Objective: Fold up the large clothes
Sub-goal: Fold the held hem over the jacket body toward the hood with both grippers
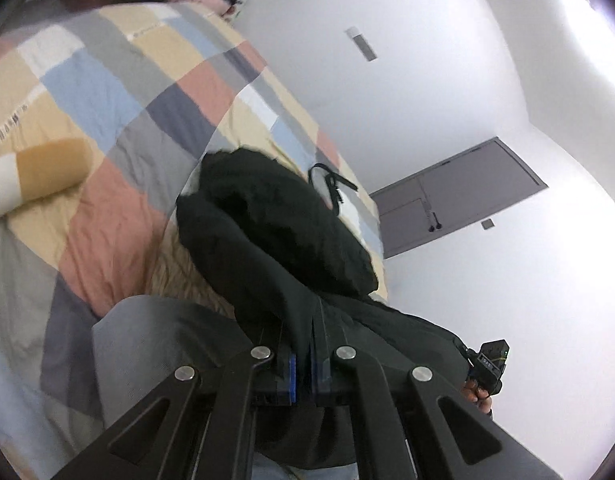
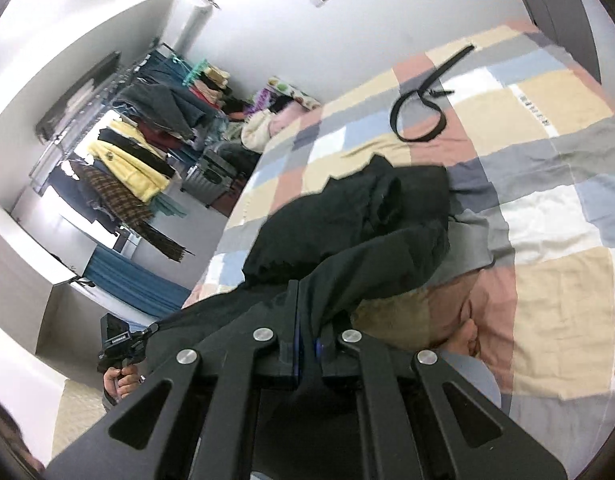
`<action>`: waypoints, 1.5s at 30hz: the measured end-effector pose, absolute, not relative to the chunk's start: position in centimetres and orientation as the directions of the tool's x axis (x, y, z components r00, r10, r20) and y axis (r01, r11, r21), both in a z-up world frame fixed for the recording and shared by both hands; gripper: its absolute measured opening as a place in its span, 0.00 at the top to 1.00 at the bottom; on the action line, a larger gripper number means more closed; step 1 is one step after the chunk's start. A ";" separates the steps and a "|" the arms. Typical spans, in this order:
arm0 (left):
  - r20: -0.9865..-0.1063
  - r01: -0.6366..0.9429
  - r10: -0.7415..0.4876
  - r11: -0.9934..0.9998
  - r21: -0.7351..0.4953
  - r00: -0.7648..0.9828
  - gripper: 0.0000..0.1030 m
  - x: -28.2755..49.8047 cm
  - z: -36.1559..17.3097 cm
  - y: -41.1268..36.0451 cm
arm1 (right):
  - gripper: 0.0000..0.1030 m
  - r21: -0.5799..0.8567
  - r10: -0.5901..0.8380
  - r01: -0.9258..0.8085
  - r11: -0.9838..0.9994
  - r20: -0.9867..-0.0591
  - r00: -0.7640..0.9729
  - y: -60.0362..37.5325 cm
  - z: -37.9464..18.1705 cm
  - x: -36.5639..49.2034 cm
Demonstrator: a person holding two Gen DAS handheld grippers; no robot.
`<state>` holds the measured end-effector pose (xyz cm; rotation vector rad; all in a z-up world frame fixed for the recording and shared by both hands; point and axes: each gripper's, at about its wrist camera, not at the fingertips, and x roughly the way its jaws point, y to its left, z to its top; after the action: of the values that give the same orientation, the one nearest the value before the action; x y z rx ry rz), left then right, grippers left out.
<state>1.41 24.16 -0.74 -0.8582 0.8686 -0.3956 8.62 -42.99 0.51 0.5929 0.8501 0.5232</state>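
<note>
A large black garment (image 1: 275, 224) hangs bunched over a bed with a patchwork quilt (image 1: 107, 92). My left gripper (image 1: 312, 320) is shut on an edge of the black cloth, which drapes over its fingers. In the right wrist view the same black garment (image 2: 367, 216) is bunched above the quilt (image 2: 547, 184), and my right gripper (image 2: 307, 312) is shut on another edge of it. The fingertips of both grippers are hidden in the fabric. Each gripper shows at the edge of the other's view: the right one (image 1: 487, 364) and the left one (image 2: 119, 340).
A black belt (image 2: 421, 100) lies looped on the quilt beyond the garment. A grey cloth (image 1: 155, 340) lies under the garment. A clothes rack (image 2: 139, 136) with hanging clothes stands left of the bed. A grey door (image 1: 455, 196) is in the white wall.
</note>
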 end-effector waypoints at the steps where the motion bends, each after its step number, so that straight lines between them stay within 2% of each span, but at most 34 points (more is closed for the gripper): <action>1: -0.500 -0.020 -0.616 0.618 -0.786 0.609 0.97 0.9 -0.1 24.3 | 0.95 0.668 0.637 -0.188 0.720 -0.529 0.560 -43.1 0.7 8.2; 4: -0.493 -0.009 -0.611 0.623 -0.782 0.620 0.97 0.1 1.4 24.7 | 0.94 0.671 0.624 -0.166 0.722 -0.530 0.574 -43.2 1.2 7.9; 10: -0.529 -0.002 -0.543 0.696 -0.718 0.653 0.97 4.7 3.7 24.2 | 0.94 0.664 0.595 -0.141 0.734 -0.529 0.605 -42.9 1.8 12.6; 19: -0.584 -0.067 -0.375 0.800 -0.596 0.720 0.96 18.1 5.9 22.8 | 0.94 0.605 0.518 -0.124 0.787 -0.537 0.666 -42.8 1.8 24.7; 22: -0.623 -0.092 -0.290 0.857 -0.506 0.726 0.96 22.7 5.5 21.1 | 0.94 0.558 0.472 -0.111 0.823 -0.562 0.679 -42.6 0.6 28.0; 29: -0.703 -0.161 -0.129 0.930 -0.332 0.699 0.96 31.2 1.2 17.6 | 0.94 0.470 0.368 -0.029 0.882 -0.648 0.667 -42.0 -4.8 34.6; 34: -0.732 -0.170 0.009 0.975 -0.146 0.682 0.96 35.6 -2.8 14.6 | 0.94 0.400 0.307 -0.002 0.917 -0.702 0.642 -41.6 -9.1 38.4; 45: -0.809 -0.171 0.092 0.985 -0.010 0.580 0.96 43.7 -13.1 11.8 | 0.96 0.339 0.271 0.036 0.940 -0.808 0.522 -40.3 -18.6 44.8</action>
<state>43.69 11.83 -13.07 -0.0906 0.9397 0.1543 44.84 -40.34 -18.60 0.3335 1.0163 0.1440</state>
